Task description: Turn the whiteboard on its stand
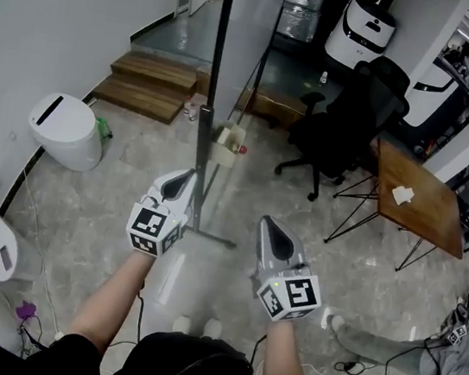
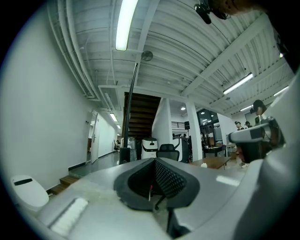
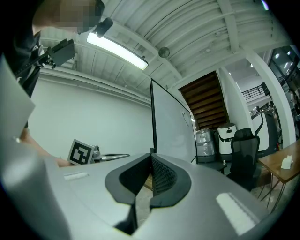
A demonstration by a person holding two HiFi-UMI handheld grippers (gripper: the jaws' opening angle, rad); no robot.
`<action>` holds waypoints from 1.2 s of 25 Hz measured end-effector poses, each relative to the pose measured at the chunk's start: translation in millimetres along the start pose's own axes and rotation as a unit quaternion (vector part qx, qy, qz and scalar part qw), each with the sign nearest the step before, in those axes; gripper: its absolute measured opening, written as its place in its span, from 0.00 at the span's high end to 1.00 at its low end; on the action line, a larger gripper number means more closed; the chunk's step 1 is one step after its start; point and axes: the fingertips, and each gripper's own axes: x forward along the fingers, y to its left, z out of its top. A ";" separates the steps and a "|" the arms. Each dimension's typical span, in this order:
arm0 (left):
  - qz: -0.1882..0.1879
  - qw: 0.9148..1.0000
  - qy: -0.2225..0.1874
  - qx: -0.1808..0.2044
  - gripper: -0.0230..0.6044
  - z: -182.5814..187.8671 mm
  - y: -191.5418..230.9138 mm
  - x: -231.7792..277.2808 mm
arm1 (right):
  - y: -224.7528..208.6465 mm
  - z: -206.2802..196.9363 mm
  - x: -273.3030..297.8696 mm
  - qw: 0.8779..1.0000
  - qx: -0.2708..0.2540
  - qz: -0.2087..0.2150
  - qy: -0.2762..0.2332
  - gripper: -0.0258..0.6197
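Note:
The whiteboard (image 1: 245, 44) stands edge-on ahead of me, its dark frame edge (image 1: 213, 92) running down to a thin metal foot (image 1: 209, 238) on the floor. My left gripper (image 1: 185, 177) is shut and empty, its tip just left of the frame edge and close to it. My right gripper (image 1: 266, 223) is also shut and empty, to the right of the stand and apart from it. The left gripper view shows the frame edge (image 2: 131, 108) as a dark pole beyond the closed gripper (image 2: 152, 161). The right gripper view shows the board's white face (image 3: 172, 126) beyond the closed gripper (image 3: 151, 157).
A white lidded bin (image 1: 67, 129) stands at the left and wooden steps (image 1: 150, 82) lie behind it. A black office chair (image 1: 348, 125) and a wooden table (image 1: 416, 196) are at the right. A small box (image 1: 228, 144) sits by the stand. Cables and a person's leg (image 1: 386, 345) lie lower right.

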 end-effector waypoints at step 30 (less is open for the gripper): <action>0.093 0.993 0.068 0.018 0.50 -43.8 112.0 170.7 | -45.5 -15.7 27.3 1.000 0.015 -0.016 0.018 0.95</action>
